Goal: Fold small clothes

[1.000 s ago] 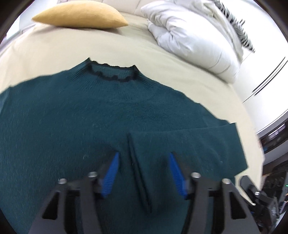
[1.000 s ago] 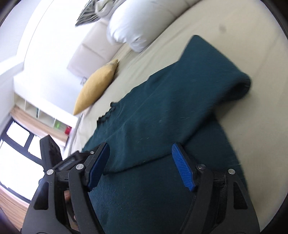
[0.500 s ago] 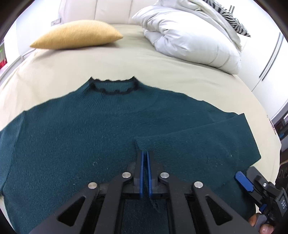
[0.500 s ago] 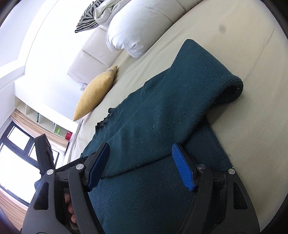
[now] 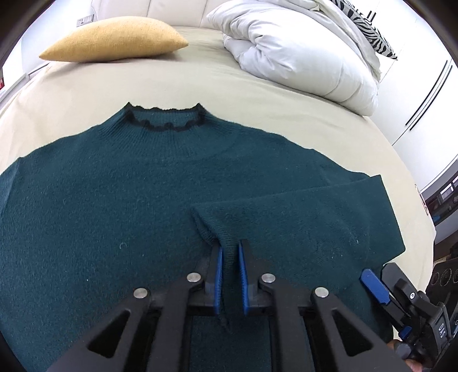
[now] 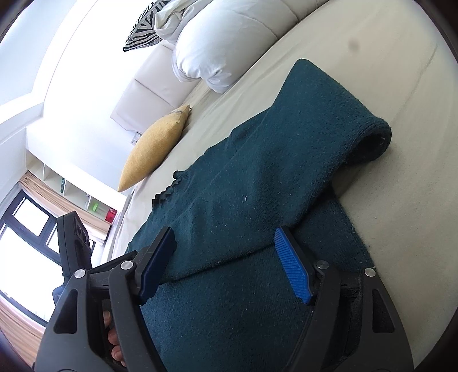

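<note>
A dark teal knitted sweater (image 5: 114, 200) with a black scalloped collar (image 5: 166, 123) lies flat on the beige bed (image 5: 200, 85). Its right sleeve (image 5: 300, 220) is folded across the body, the cuff near the middle. My left gripper (image 5: 229, 254) has the cuff fabric between its blue pads, with a narrow gap showing. My right gripper (image 6: 226, 257) is open, hovering over the folded sleeve (image 6: 272, 177) near the sweater's right side; it also shows at the lower right of the left wrist view (image 5: 377, 289). The sleeve's fold (image 6: 372, 140) bulges at the bed's edge side.
A mustard pillow (image 5: 114, 40) lies at the head of the bed. A white duvet (image 5: 300, 48) is bunched at the back right with a zebra-striped cushion (image 5: 369, 23) behind it. White wardrobe doors (image 5: 429, 94) stand right of the bed. Shelves and a window (image 6: 43, 223) are left.
My left gripper closed on the sleeve cuff half a second ago and now its pads have parted slightly, with the cuff still between them. The right gripper stayed open and drew closer to the sleeve.
</note>
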`<state>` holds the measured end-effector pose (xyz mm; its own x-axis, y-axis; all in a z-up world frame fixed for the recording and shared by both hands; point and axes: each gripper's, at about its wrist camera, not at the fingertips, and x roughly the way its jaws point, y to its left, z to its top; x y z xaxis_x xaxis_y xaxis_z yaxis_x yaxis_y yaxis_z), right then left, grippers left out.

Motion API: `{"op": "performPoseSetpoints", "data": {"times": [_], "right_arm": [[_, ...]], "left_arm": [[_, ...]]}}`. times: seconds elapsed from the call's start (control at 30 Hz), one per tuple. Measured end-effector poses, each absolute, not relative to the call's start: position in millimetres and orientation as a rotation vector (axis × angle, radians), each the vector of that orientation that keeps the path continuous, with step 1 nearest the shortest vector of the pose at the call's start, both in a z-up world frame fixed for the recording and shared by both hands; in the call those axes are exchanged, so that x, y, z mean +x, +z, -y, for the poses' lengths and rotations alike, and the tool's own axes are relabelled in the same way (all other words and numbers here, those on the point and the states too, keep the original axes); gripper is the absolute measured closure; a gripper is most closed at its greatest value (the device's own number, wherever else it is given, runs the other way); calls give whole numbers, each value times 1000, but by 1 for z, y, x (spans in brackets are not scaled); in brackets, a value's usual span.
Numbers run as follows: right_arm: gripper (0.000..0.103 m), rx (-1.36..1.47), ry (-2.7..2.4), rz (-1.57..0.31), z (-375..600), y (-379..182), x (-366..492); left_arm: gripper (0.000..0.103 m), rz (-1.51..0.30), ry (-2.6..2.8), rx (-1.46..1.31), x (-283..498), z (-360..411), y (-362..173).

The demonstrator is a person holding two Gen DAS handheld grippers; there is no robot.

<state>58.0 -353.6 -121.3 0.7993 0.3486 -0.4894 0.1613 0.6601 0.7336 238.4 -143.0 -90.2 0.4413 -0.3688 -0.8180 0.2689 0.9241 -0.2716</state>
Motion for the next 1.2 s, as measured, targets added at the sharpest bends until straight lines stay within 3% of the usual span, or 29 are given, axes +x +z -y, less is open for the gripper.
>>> {"op": "performPoseSetpoints", "data": {"times": [0.37, 0.7, 0.9, 0.97, 1.03, 1.1, 1.13, 1.2], "right_arm": [[33, 935, 114, -674, 363, -121, 60], [32, 1218, 81, -735, 392, -125, 80], [33, 1214, 20, -729, 407, -124, 96], [39, 1208, -17, -696, 420, -124, 96], [59, 1257, -24, -686, 434, -136, 95], [71, 1268, -18, -678, 442, -148, 93], [75, 1271, 1, -663, 446, -155, 91], [72, 1277, 37, -645, 449, -158, 88]], "left_arm": [[96, -885, -356, -236, 243, 69, -48], [96, -885, -267, -340, 254, 5, -69], [96, -906, -271, -349, 247, 1, -83], [96, -919, -275, -362, 248, -2, -88], [96, -930, -276, -360, 246, -1, -93], [96, -944, -275, -373, 246, -2, -101], [96, -944, -275, -379, 245, -2, -102], [96, -939, -281, -382, 243, -3, -102]]}}
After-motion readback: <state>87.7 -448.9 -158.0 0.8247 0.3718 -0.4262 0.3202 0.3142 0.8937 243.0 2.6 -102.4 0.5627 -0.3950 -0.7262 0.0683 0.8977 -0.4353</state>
